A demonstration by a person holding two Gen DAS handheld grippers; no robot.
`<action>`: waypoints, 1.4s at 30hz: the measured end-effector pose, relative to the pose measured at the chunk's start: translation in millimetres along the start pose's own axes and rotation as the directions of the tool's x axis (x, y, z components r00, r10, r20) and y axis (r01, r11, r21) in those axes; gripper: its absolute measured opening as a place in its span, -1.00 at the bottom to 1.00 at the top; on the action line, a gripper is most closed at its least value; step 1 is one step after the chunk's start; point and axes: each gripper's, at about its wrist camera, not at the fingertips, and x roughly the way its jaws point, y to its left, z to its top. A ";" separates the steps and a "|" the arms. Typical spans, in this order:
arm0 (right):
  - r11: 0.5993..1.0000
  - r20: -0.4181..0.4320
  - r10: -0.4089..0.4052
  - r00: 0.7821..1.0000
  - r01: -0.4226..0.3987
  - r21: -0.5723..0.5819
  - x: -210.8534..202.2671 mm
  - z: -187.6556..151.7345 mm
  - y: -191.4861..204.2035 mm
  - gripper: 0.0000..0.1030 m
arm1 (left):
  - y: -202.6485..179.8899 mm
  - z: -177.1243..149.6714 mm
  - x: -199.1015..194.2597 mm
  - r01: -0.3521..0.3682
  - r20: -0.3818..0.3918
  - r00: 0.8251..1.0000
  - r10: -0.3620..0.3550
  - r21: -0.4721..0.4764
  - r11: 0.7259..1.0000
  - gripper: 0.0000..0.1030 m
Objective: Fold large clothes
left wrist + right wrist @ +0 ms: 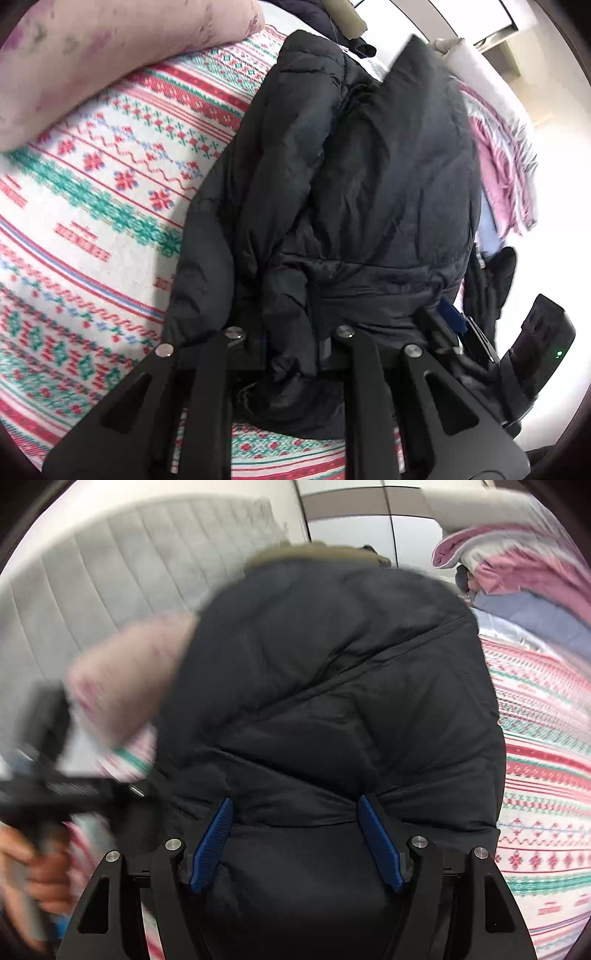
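Below, my left claw point(291, 354) is clamped on a bunched fold of the black jacket point(369, 192), which lies lengthwise on the patterned bedspread point(92, 206) beside a pink pillow point(110, 55). My right claw point(295, 845) stands apart, its blue pads point(212, 843) spread either side of the jacket's padded body without visibly pinching it (the view is motion-blurred). At that view's left edge a hand point(33, 878) grips the other claw's handle; folded pink and blue cloth point(524, 594) sits past the jacket.
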 end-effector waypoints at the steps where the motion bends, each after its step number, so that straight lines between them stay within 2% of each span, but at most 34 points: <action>1: 1.000 -0.010 -0.012 1.000 0.012 -0.007 3.9 -1.4 1.8 0.38 | -2.2 0.1 -5.9 -0.021 0.010 1.000 0.021 -0.002 1.000 -0.60; 3: 0.999 -0.036 -0.029 0.999 0.029 -0.022 13.1 -4.4 3.0 0.38 | -5.8 1.1 -19.5 -0.026 0.040 0.999 0.027 -0.013 1.000 -0.60; 4: 0.999 -0.043 -0.032 0.999 0.031 -0.024 15.8 -5.5 2.7 0.38 | -9.7 1.1 -30.0 -0.032 0.078 0.996 0.032 -0.005 0.999 -0.59; 6: 0.999 -0.050 -0.040 0.998 0.038 -0.032 19.1 -7.5 3.2 0.38 | -22.4 0.7 -53.9 -0.075 0.191 0.979 0.067 0.035 0.997 -0.54; 8: 0.998 -0.044 -0.052 0.998 0.050 -0.043 20.0 -9.1 5.0 0.38 | -39.8 0.4 -73.8 -0.105 0.284 0.956 0.075 0.090 0.990 -0.22; 9: 0.997 -0.039 -0.056 0.998 0.054 -0.046 20.1 -9.6 5.8 0.38 | -50.7 1.3 -80.6 -0.092 0.318 0.947 0.048 0.124 0.988 0.14; 10: 0.997 -0.032 -0.059 0.998 0.058 -0.051 20.2 -10.4 6.7 0.38 | -57.7 6.5 -80.5 -0.080 0.330 0.944 0.027 0.149 0.986 0.44; 11: 0.997 -0.025 -0.060 0.998 0.058 -0.055 19.8 -11.0 7.4 0.38 | -65.1 10.2 -79.4 -0.077 0.334 0.942 0.014 0.176 0.981 0.49; 13: 0.996 -0.021 -0.060 0.998 0.059 -0.062 18.6 -11.9 7.7 0.38 | -80.0 23.9 -67.6 -0.084 0.329 0.944 0.009 0.213 0.973 0.50; 15: 0.997 -0.020 -0.053 0.998 0.052 -0.064 16.2 -14.0 7.5 0.38 | -89.3 42.0 -42.8 -0.077 0.287 0.958 0.007 0.234 0.969 0.50; 17: 0.997 -0.023 -0.044 0.999 0.042 -0.065 14.7 -13.9 5.4 0.38 | -87.6 47.0 -26.0 -0.104 0.270 0.962 0.039 0.233 0.967 0.50; 18: 0.997 -0.023 -0.040 0.999 0.039 -0.063 13.8 -14.2 4.6 0.38 | -88.4 50.5 -16.7 -0.141 0.281 0.957 0.074 0.229 0.963 0.50; 19: 0.997 -0.023 -0.039 0.999 0.037 -0.064 13.1 -15.8 4.9 0.38 | -90.4 50.6 -9.8 -0.206 0.320 0.939 0.126 0.230 0.951 0.46; 20: 0.997 -0.022 -0.037 0.999 0.035 -0.066 8.8 -14.6 3.5 0.38 | -90.4 48.3 -8.1 -0.255 0.359 0.920 0.157 0.244 0.936 0.33; 21: 0.997 -0.022 -0.034 0.999 0.032 -0.069 9.2 -11.5 4.1 0.38 | -93.0 44.5 -4.5 -0.300 0.385 0.905 0.182 0.273 0.914 -0.20; 22: 0.997 -0.019 -0.024 1.000 0.023 -0.067 5.8 -10.4 2.5 0.39 | -85.2 44.4 -7.8 -0.310 0.378 0.906 0.193 0.279 0.909 -0.67; 23: 0.998 -0.016 -0.014 1.000 0.013 -0.064 4.3 -6.0 -0.5 0.39 | -81.5 44.8 -7.6 -0.316 0.376 0.903 0.207 0.258 0.913 -0.75; 25: 0.999 -0.006 0.027 1.000 -0.027 -0.032 -7.5 -1.9 -7.4 0.39 | -70.6 47.4 -9.1 -0.341 0.401 0.882 0.247 0.182 0.922 -0.91; 26: 0.999 0.000 0.051 0.999 -0.051 -0.009 -13.2 -0.5 -11.4 0.39 | -62.1 50.5 -5.6 -0.376 0.398 0.869 0.293 0.146 0.915 -0.92; 27: 0.996 0.014 0.083 0.996 -0.083 0.021 -20.0 1.3 -16.4 0.39 | -49.5 54.6 1.1 -0.389 0.373 0.869 0.324 0.113 0.914 -0.93; 29: 0.985 0.061 0.144 0.988 -0.150 0.090 -35.5 6.9 -29.3 0.39 | -30.7 57.4 18.0 -0.369 0.309 0.892 0.332 0.072 0.926 -0.93; 30: 0.982 0.072 0.151 0.986 -0.158 0.103 -38.4 8.8 -32.6 0.39 | -26.7 54.9 24.8 -0.363 0.290 0.899 0.328 0.073 0.929 -0.93; 33: 0.980 0.098 0.137 0.986 -0.150 0.135 -41.6 15.6 -45.4 0.39 | -35.7 43.5 26.9 -0.393 0.341 0.880 0.332 0.127 0.911 -1.00; 34: 0.977 0.101 0.135 0.986 -0.150 0.155 -41.3 17.4 -51.1 0.39 | -34.6 42.3 28.2 -0.384 0.346 0.881 0.324 0.120 0.916 -1.00; 37: 0.958 0.120 0.156 0.980 -0.180 0.224 -42.0 26.7 -67.5 0.39 | -21.8 42.6 29.3 -0.318 0.333 0.902 0.274 0.084 0.945 -1.00; 39: 0.955 0.123 0.143 0.982 -0.169 0.244 -42.1 37.1 -79.4 0.39 | -15.2 42.6 26.7 -0.283 0.321 0.914 0.248 0.066 0.957 -1.00; 42: 0.955 0.133 0.129 0.983 -0.159 0.250 -35.4 73.6 -89.1 0.39 | -15.9 42.1 27.6 -0.301 0.321 0.910 0.263 0.073 0.951 -1.00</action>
